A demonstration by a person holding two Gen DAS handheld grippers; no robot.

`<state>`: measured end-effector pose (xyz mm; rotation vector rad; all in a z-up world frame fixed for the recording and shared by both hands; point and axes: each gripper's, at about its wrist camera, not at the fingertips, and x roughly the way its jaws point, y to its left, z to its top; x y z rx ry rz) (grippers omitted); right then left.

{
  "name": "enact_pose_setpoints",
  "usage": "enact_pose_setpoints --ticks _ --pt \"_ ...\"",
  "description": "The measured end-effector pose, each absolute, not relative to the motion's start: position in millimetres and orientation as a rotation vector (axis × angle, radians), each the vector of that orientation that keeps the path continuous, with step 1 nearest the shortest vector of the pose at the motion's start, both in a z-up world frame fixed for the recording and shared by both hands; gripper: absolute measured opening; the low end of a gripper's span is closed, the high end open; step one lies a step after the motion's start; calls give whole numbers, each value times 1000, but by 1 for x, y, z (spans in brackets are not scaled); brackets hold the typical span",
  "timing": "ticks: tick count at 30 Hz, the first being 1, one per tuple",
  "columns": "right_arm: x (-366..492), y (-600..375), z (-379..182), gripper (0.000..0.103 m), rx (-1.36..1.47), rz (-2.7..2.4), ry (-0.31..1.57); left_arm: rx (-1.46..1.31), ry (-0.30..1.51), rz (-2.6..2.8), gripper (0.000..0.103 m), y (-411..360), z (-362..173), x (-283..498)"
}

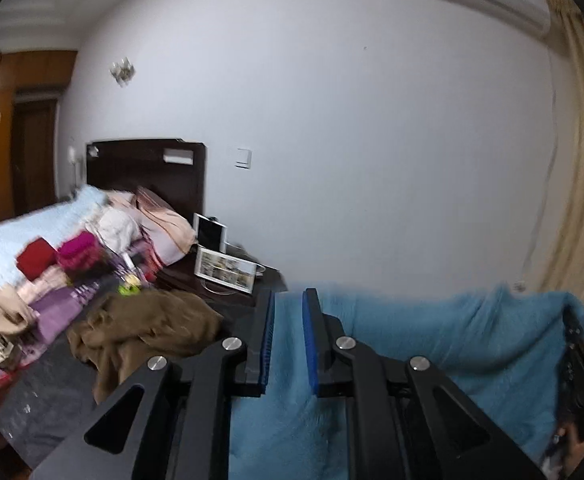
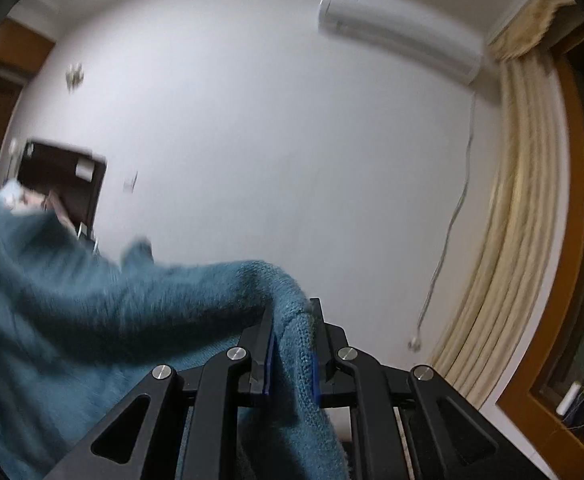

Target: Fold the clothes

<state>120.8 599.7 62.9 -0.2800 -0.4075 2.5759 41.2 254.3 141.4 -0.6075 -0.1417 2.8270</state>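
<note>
A fluffy blue-teal sweater (image 1: 432, 344) hangs stretched in the air between my two grippers. My left gripper (image 1: 289, 300) is shut on one edge of it, the blue pads pressing the fabric between them. In the right wrist view the same sweater (image 2: 91, 300) trails off to the left, and my right gripper (image 2: 292, 316) is shut on a bunched knitted edge of it. At the right border of the left wrist view the other gripper (image 1: 580, 344) shows, holding the sweater's far end. Both views are blurred.
A bed (image 1: 19, 248) at the left carries stacked folded clothes, red (image 1: 35, 258) and magenta (image 1: 77, 254), plus pillows. A crumpled brown garment (image 1: 147, 328) lies on a dark surface below. A nightstand with photo frames (image 1: 225, 270) stands by the white wall. Curtains (image 2: 512, 240) hang at the right.
</note>
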Motion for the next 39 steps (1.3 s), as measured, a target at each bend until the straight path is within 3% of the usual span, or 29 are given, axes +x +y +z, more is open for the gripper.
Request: enact_pose_setpoints --ticks 8,14,17,19,21,22,27,30,32,39 --pt "15 648 -33 12 -746 2480 -407 -1073 -166 2636 16 267 55 -67" --pt "-3 688 -81 13 -936 2319 -342 -1430 -79 2539 17 264 -42 -112" --pt "-10 699 -96 19 -1045 2267 -341 -1563 -59 2490 17 258 -83 -121" --pt "-11 706 -100 29 -1095 2270 -298 -1642 -57 2452 18 253 -108 -124" --pt "-9 707 -102 79 -1128 2294 -256 -1686 -54 2424 25 250 -123 -123" --pt "-7 704 -102 85 -1124 2307 -256 -1703 -52 2411 29 249 -129 -122" --pt "-3 681 -107 85 -1157 2371 -248 -1753 -53 2358 63 251 -153 -109" --pt "1 668 -111 85 -1195 2414 -205 -1763 -51 2319 73 256 -161 -97" --pt "6 659 -117 85 -1232 2440 -178 -1770 -24 2304 78 259 -168 -92" --pt "17 637 -145 85 -1395 2458 -168 -1811 7 2296 77 256 -189 -76"
